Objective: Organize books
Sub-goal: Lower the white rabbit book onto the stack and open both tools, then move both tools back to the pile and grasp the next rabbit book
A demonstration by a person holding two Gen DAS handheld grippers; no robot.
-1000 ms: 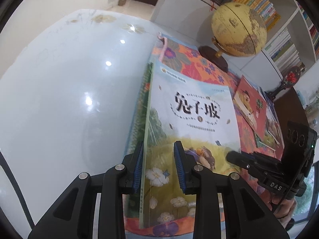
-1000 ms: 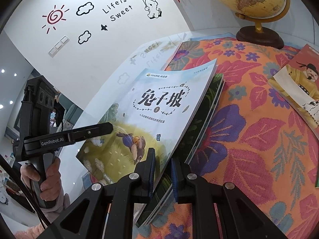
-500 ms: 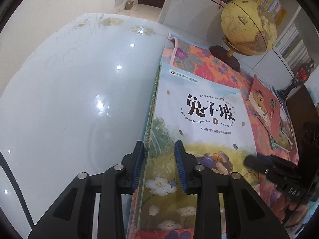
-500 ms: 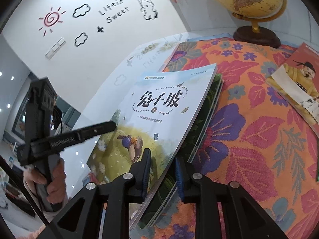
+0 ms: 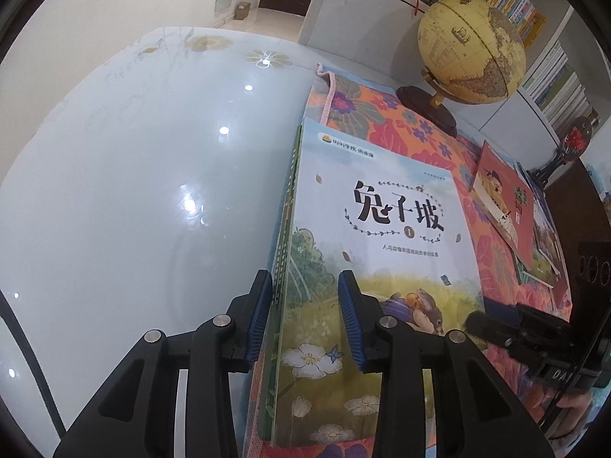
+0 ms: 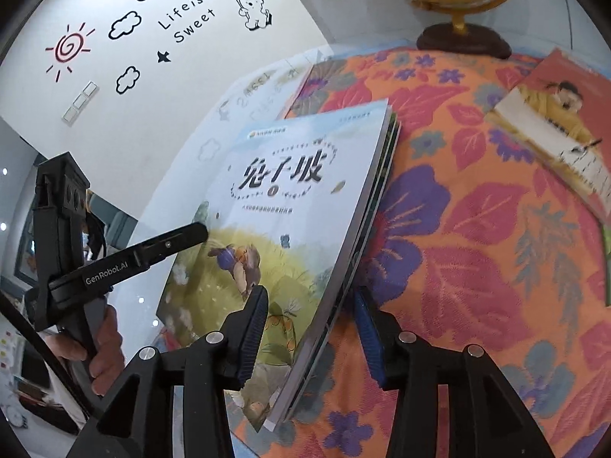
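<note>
Left gripper (image 5: 301, 320): jaws narrowly parted astride the spine edge of the book stack (image 5: 366, 244), pads clear of it. Right gripper (image 6: 311, 330): jaws just widened, straddling the stack's page edge without pressing. The stack lies flat on the floral cloth (image 6: 477, 229); red book (image 6: 557, 122) and globe (image 5: 471, 49) beyond.

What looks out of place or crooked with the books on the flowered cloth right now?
The red book lies askew near the globe, apart from the stack. The rabbit book sits slightly skewed on the books beneath, their edges fanning out.
</note>
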